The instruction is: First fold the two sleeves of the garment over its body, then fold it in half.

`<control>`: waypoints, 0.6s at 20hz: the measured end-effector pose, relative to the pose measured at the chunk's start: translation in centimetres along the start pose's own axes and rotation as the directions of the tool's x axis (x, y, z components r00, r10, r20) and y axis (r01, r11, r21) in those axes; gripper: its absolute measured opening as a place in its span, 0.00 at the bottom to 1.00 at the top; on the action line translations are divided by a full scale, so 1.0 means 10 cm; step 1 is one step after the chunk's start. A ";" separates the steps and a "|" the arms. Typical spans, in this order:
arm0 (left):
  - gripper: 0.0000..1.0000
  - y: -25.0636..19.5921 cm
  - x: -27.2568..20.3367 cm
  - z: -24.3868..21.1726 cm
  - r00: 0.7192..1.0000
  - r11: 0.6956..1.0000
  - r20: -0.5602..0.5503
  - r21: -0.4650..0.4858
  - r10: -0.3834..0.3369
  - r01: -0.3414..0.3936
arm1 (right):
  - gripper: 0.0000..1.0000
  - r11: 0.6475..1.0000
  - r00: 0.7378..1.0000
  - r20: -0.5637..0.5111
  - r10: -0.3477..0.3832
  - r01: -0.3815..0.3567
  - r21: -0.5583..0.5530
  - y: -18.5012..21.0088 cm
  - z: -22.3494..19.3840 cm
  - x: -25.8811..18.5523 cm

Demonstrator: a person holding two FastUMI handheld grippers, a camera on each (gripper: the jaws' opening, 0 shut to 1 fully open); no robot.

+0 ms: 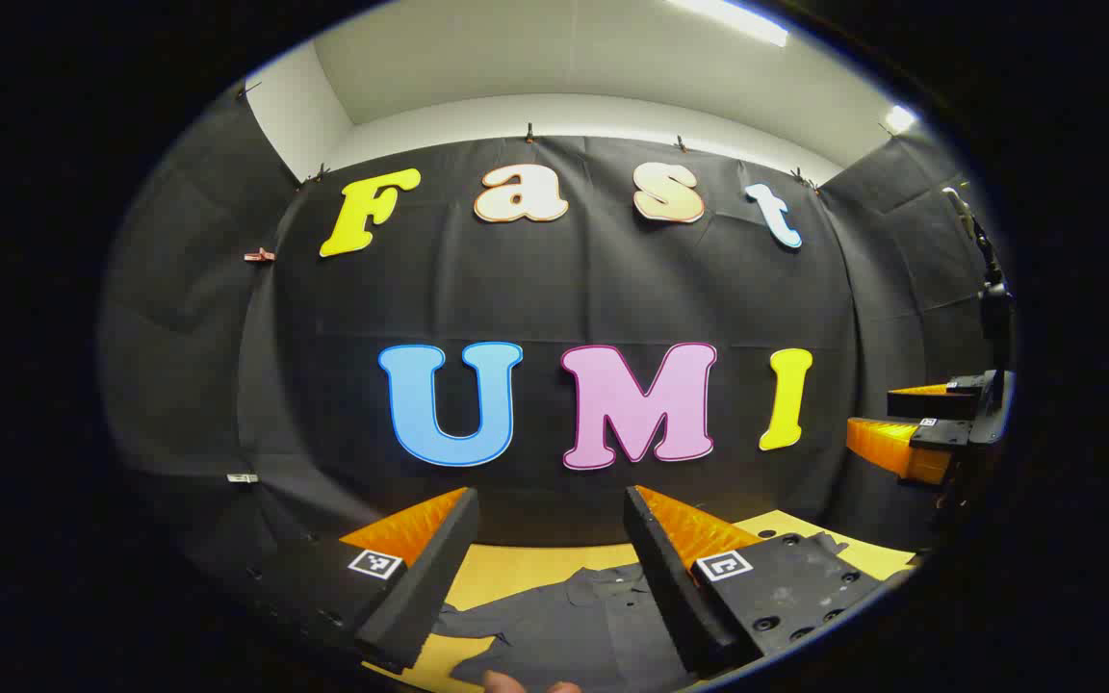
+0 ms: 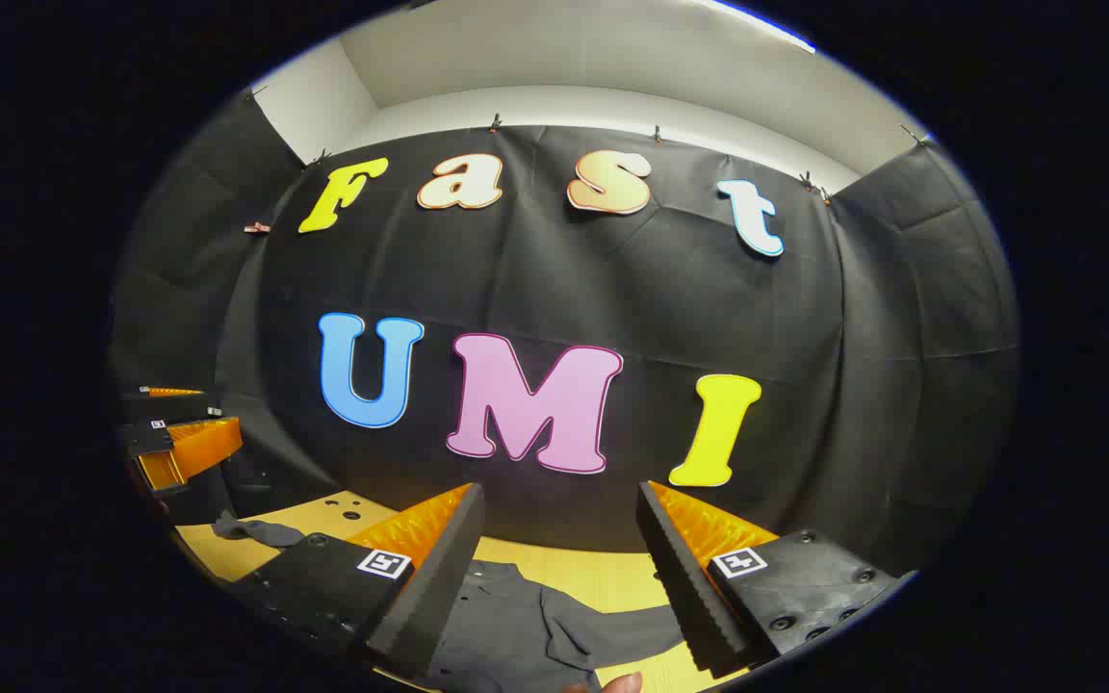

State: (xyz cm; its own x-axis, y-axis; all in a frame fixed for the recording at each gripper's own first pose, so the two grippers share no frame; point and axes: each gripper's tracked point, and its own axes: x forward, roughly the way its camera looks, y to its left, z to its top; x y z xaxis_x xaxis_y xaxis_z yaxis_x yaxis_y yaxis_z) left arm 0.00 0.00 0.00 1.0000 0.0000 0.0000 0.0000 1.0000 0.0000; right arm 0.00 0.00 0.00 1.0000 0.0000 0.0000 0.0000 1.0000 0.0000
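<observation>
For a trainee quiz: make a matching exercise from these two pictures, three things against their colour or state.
Things:
1. shirt
2. table
3. left gripper

Descriptions:
A. yellow
B. dark grey, lying flat
C. jaws apart, held above the cloth

Pairs: 1-B, 2-A, 3-C

1. A recording booth – black cloth wall (image 1: 554,289) clipped up ahead of both claws, wrapping round to either side.
2. Above the cloth, plain white wall (image 2: 535,106) and ceiling with strip lights (image 1: 737,19).
3. Below the claws, a yellow table (image 2: 603,577) – a staged work surface.
</observation>
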 end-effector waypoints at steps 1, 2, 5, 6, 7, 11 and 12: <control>0.95 0.00 0.01 -0.02 1.000 1.000 0.000 0.005 -0.003 0.003 | 0.97 1.000 1.000 0.000 -0.006 0.006 -0.002 -0.02 -0.01 -0.02; 0.95 0.01 0.02 -0.02 1.000 1.000 -0.002 0.009 -0.003 0.003 | 0.97 1.000 1.000 0.001 -0.012 0.012 -0.005 -0.04 -0.01 -0.03; 0.95 0.04 0.04 -0.07 1.000 1.000 -0.015 0.008 0.001 -0.001 | 1.00 0.999 0.999 0.002 -0.033 0.033 -0.002 -0.13 -0.01 -0.06; 0.95 0.04 0.04 -0.08 1.000 1.000 -0.023 0.008 0.004 -0.004 | 0.97 0.999 0.999 0.000 -0.038 0.038 0.002 -0.15 -0.01 -0.06; 0.95 0.05 0.05 -0.11 1.000 1.000 -0.029 0.010 0.007 -0.007 | 0.97 0.999 0.999 -0.004 -0.043 0.043 0.005 -0.17 -0.02 -0.07; 0.95 0.02 0.06 -0.10 0.999 1.000 -0.034 0.013 0.010 -0.010 | 1.00 0.998 0.998 -0.015 -0.053 0.053 0.013 -0.25 -0.05 -0.06; 0.95 0.00 0.07 -0.09 0.999 1.000 -0.034 0.015 0.012 -0.011 | 0.97 0.999 0.998 -0.017 -0.052 0.052 0.011 -0.27 -0.06 -0.04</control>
State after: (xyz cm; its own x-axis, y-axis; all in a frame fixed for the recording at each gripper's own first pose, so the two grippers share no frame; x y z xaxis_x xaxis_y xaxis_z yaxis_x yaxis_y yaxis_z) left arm 0.70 -0.04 -0.89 0.9994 0.0116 -0.0339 -0.0111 0.9998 0.0153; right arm -0.41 -2.69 -0.60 0.9985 -0.0523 -0.0174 0.0525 0.9986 0.0110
